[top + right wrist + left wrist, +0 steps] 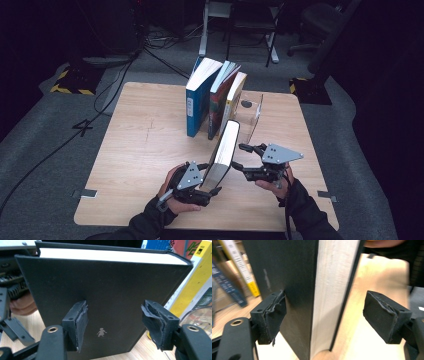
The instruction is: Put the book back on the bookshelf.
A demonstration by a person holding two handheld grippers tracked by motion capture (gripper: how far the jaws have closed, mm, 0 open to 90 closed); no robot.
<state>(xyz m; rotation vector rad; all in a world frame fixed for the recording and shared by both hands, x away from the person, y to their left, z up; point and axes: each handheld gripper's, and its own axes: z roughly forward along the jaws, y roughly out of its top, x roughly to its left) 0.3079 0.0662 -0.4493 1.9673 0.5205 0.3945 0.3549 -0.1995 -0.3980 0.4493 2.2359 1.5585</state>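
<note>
A black hardcover book (226,150) stands on edge on the wooden table (145,150), leaning a little, its white page block facing up. My left gripper (210,178) sits at the book's near end, its jaws open on either side. In the left gripper view the book (294,277) rises between the pads: the left pad (272,315) lies against the cover and the right pad (384,315) stands well clear. My right gripper (241,156) is open at the book's right side. In the right gripper view its jaws face the flat cover (105,290), which bears a small silver figure.
Three books lean together at the back: a blue one (197,100), a red and green one (220,97) and a yellow one (234,95). A clear plastic bookend (251,116) stands just right of them, close behind the black book. Chairs and cables lie beyond the table.
</note>
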